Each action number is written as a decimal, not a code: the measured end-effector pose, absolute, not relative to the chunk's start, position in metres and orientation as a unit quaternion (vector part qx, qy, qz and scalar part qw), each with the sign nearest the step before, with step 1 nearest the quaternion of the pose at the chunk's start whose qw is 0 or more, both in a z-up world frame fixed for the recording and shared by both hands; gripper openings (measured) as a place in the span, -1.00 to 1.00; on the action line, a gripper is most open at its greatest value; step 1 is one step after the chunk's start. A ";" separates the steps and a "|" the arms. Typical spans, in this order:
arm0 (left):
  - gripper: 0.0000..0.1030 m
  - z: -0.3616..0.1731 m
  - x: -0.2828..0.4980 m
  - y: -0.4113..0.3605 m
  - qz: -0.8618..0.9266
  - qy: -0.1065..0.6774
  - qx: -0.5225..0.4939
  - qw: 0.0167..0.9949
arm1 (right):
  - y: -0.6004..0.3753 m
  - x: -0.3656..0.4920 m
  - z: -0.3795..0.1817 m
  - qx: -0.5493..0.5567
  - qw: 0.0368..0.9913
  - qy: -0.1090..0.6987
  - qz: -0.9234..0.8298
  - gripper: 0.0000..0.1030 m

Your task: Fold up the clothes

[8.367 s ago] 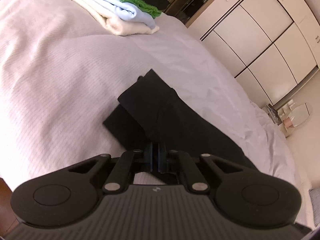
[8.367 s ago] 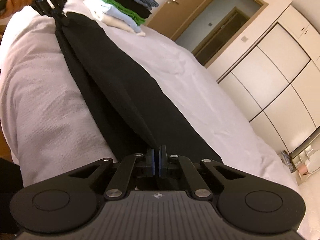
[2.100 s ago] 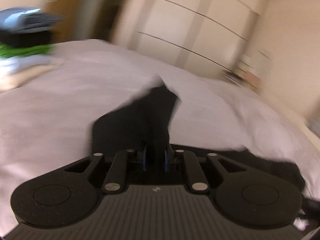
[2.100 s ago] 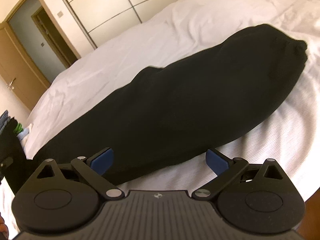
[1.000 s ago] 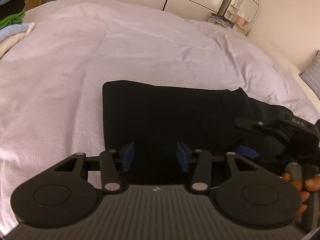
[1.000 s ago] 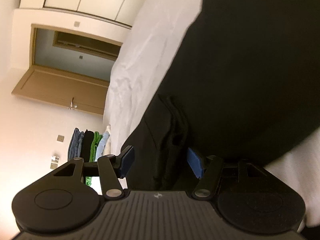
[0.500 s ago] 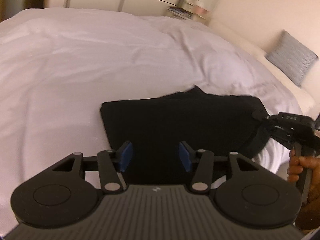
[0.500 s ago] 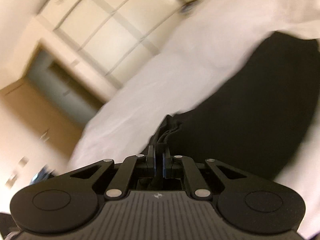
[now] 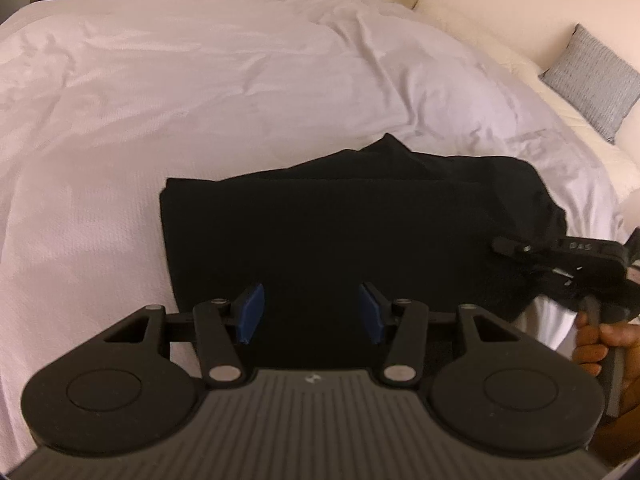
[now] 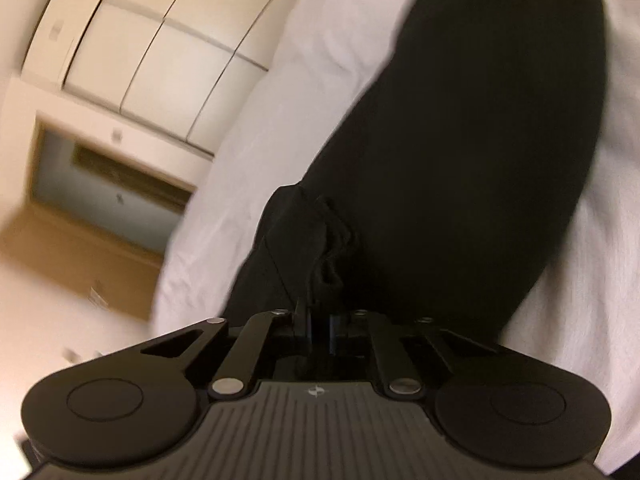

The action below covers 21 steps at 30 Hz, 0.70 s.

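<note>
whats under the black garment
The black garment lies folded on the white duvet, which shows all round it. Its own lower layers and the bedding beneath are covered. The right gripper is shut on one end.

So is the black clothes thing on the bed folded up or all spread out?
Folded. The black garment lies on the white bed cover as a compact block with stacked layers along its far edge. The right gripper pinches one bunched end.

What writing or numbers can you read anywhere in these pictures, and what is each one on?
"DAS", roughly, in pale letters on the right gripper; too blurred to be sure.
A small pale logo, no letters, on the left gripper.
Nothing readable on the black garment, bed or wardrobe.
</note>
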<state>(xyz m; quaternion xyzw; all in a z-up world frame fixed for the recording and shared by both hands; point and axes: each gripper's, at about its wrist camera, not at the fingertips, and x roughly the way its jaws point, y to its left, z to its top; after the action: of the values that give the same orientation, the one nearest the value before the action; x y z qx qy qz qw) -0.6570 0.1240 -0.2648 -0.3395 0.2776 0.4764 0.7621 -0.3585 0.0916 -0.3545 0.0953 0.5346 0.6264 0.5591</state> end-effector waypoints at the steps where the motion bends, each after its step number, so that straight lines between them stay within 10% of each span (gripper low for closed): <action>1: -0.09 -0.263 -0.656 0.127 0.474 0.283 -0.334 0.764 | 0.093 -0.358 -0.345 0.089 0.563 0.516 0.640 -0.86; 7: 0.03 -0.256 -0.624 0.144 0.418 0.322 -0.289 0.799 | 0.082 -0.310 -0.294 0.102 0.623 0.402 0.663 -0.86; 21: 0.11 -0.283 -0.562 0.161 0.375 0.397 -0.243 0.802 | 0.075 -0.234 -0.352 0.086 0.640 0.452 0.615 -0.86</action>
<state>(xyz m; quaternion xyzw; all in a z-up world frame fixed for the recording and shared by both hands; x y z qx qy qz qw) -0.5625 0.1613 -0.2826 -0.2426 0.3970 0.3749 0.8018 -0.2337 0.0749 -0.3524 0.0858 0.4524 0.6150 0.6401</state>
